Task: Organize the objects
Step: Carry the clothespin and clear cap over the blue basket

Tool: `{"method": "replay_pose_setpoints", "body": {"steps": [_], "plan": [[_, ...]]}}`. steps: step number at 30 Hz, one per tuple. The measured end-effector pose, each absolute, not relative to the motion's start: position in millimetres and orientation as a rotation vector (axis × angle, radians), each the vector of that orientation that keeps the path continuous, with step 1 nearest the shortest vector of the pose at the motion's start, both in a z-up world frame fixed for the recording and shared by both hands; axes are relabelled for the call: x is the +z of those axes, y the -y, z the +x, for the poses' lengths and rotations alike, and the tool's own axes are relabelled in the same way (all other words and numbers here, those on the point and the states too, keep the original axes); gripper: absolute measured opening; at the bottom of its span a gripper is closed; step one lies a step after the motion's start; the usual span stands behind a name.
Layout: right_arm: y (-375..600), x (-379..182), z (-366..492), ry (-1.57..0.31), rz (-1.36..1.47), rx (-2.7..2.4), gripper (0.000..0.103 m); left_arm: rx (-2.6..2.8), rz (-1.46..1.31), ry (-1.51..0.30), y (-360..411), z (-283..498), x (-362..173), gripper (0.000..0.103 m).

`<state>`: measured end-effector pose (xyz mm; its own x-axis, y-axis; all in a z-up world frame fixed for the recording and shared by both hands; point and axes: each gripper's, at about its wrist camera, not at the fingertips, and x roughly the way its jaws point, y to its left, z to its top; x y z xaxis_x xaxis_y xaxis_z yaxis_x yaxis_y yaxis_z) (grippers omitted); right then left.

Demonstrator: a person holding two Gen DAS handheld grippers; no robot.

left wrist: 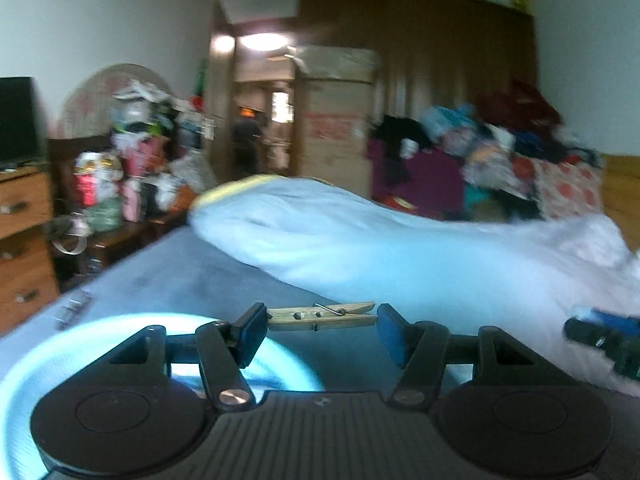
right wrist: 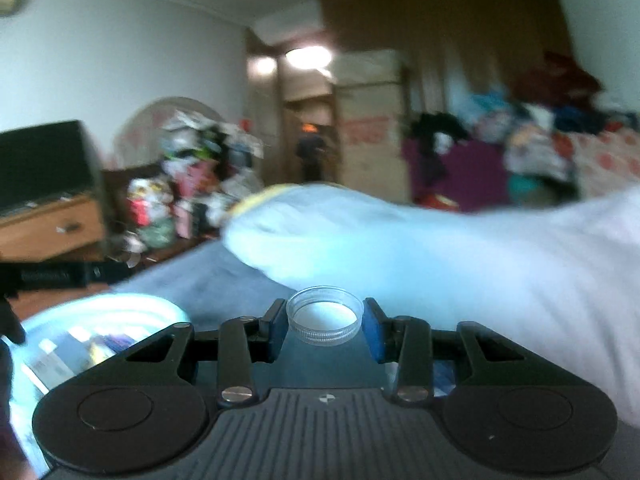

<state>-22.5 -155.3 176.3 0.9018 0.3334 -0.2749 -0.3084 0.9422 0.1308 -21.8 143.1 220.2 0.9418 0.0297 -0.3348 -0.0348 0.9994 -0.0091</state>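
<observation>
Item one: wooden clothespin. Judged light and rigid, with a grippy wood surface; the wire spring is its weak point, so it is best held end to end or across the flat sides, away from the spring. Pale unfinished wood, two slats, steel coil near the middle. Location: lying crosswise between the pads of the left tongs, clamped lengthwise, above the blue bed.

Item two: clear plastic cap. Judged very light, thin-walled and smooth; it may slip or flex under a hard squeeze, so a light grip across its ribbed rim suits it. Round, transparent, open side up, knurled skirt. Location: pinched between the pads of the right tongs, which are drawn close on its sides.

Nearby: a pale blue basin at lower left, holding blurred items; a light pillow on the bed beyond.
</observation>
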Motion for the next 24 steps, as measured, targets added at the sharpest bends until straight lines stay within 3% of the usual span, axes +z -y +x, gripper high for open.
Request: {"method": "replay_pose_setpoints", "body": {"steps": [10, 24], "plan": [[42, 272, 34, -0.321, 0.112, 0.584, 0.041, 0.234, -0.030, -0.375, -291, -23, 284, 0.062], [-77, 267, 54, -0.581, 0.033, 0.761, 0.041, 0.236, -0.050, -0.607, -372, -10, 255, 0.062]]}}
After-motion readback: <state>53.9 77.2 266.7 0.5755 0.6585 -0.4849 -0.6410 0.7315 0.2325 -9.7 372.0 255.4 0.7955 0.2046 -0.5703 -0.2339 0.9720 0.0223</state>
